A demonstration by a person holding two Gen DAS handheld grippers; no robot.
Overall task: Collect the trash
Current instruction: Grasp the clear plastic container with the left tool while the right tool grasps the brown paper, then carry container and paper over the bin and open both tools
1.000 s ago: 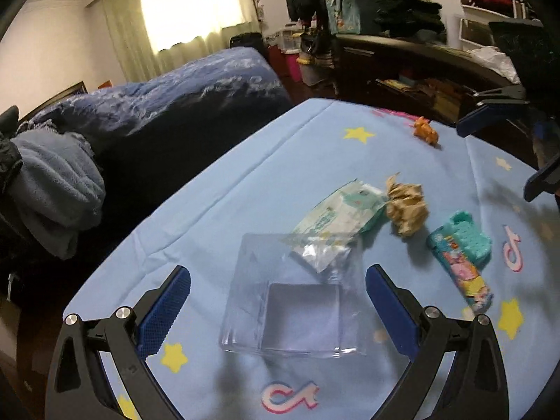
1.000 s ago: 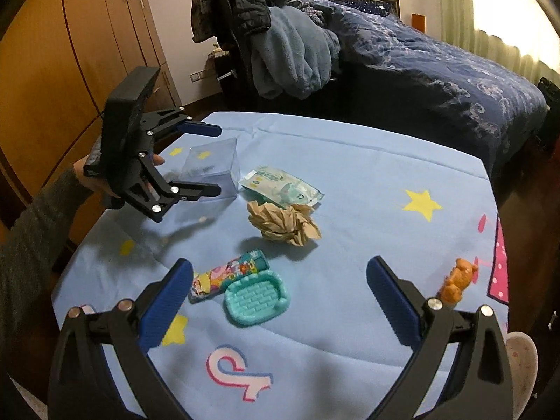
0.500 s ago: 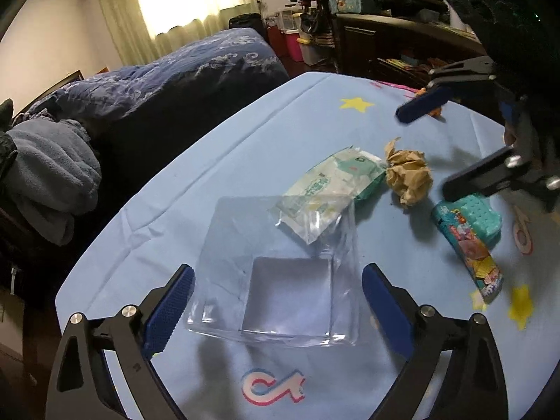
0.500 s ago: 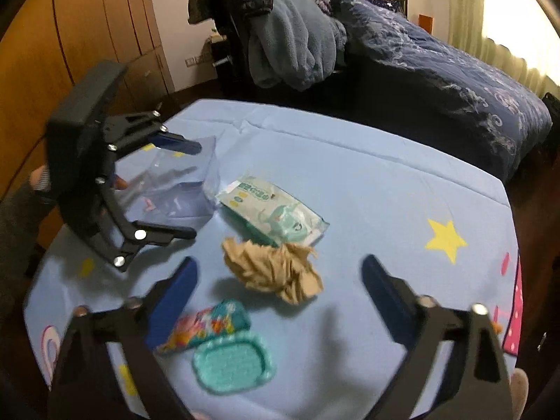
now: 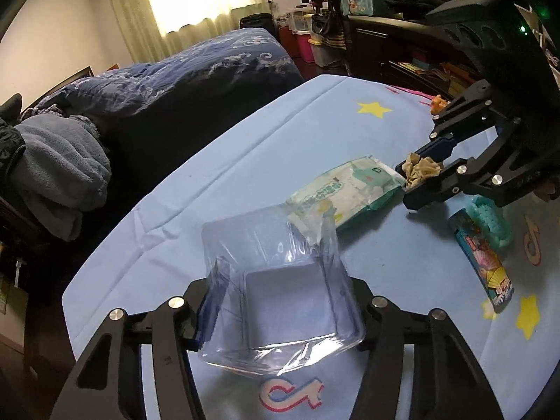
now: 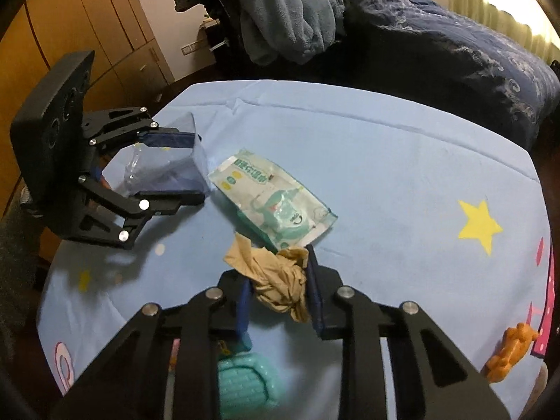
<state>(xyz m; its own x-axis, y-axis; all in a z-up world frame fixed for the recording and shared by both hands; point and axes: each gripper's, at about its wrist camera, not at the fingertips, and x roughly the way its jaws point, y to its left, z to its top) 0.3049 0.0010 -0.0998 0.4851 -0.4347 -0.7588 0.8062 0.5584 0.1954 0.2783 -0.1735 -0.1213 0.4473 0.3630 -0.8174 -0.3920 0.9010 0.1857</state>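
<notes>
My left gripper [image 5: 280,301] is shut on a clear plastic box [image 5: 280,287], open side facing me, on the blue star-print tablecloth [image 5: 245,161]. The same gripper [image 6: 189,168] and box [image 6: 164,171] show at the left of the right wrist view. My right gripper [image 6: 280,297] is shut on a crumpled brown paper wad [image 6: 280,280]. From the left wrist view the right gripper [image 5: 416,182] holds the wad [image 5: 421,171] beside a green wet-wipe packet [image 5: 346,192], which also lies just beyond the wad in the right wrist view [image 6: 273,203].
A teal soap-dish toy [image 5: 490,217] and a colourful tube [image 5: 484,262] lie at the table's right. An orange toy [image 6: 511,353] sits near the pink edge. A dark blue bed [image 6: 437,42], piled clothes [image 6: 287,10] and a wooden wardrobe [image 6: 70,28] surround the table.
Both grippers have gone from open to shut: the left closed on the clear box, the right moved in over the paper wad and closed on it.
</notes>
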